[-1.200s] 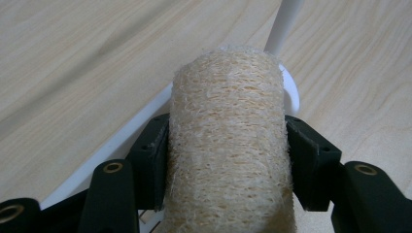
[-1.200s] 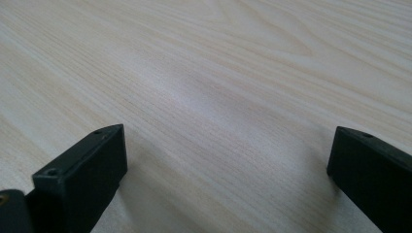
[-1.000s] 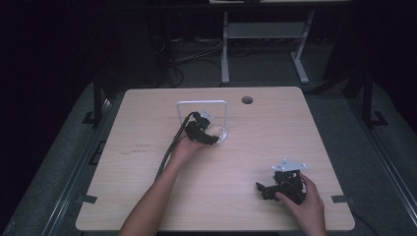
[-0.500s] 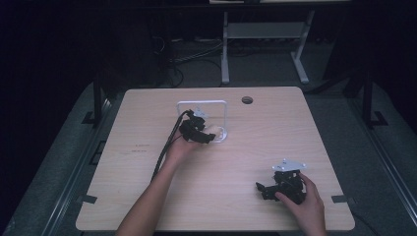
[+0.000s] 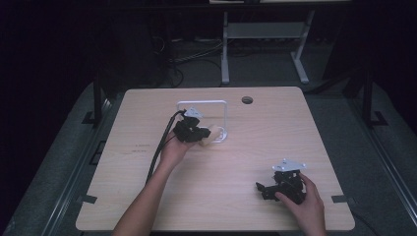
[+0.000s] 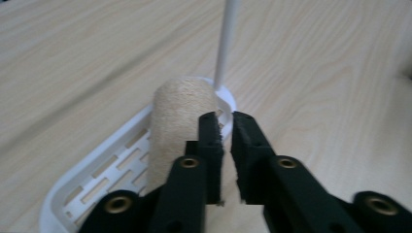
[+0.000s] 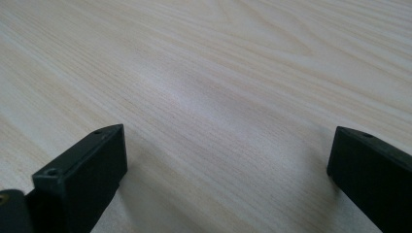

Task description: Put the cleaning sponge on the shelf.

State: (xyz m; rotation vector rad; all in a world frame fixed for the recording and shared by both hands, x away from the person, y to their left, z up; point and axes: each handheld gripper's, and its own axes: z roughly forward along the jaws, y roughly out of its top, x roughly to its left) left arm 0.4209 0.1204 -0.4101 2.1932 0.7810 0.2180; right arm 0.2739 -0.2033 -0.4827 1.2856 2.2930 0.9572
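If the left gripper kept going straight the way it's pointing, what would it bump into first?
Probably the tan sponge roll. It stands in the white rack just ahead of the left gripper, a bit to one side of its shut jaws. Past it rises the rack's thin white post. Depth is hard to judge.

No readable text; faint dark marks on table point(image 5: 142, 147) illegible

Sponge point(image 6: 180, 126) base hidden behind left tongs point(image 6: 226, 141).
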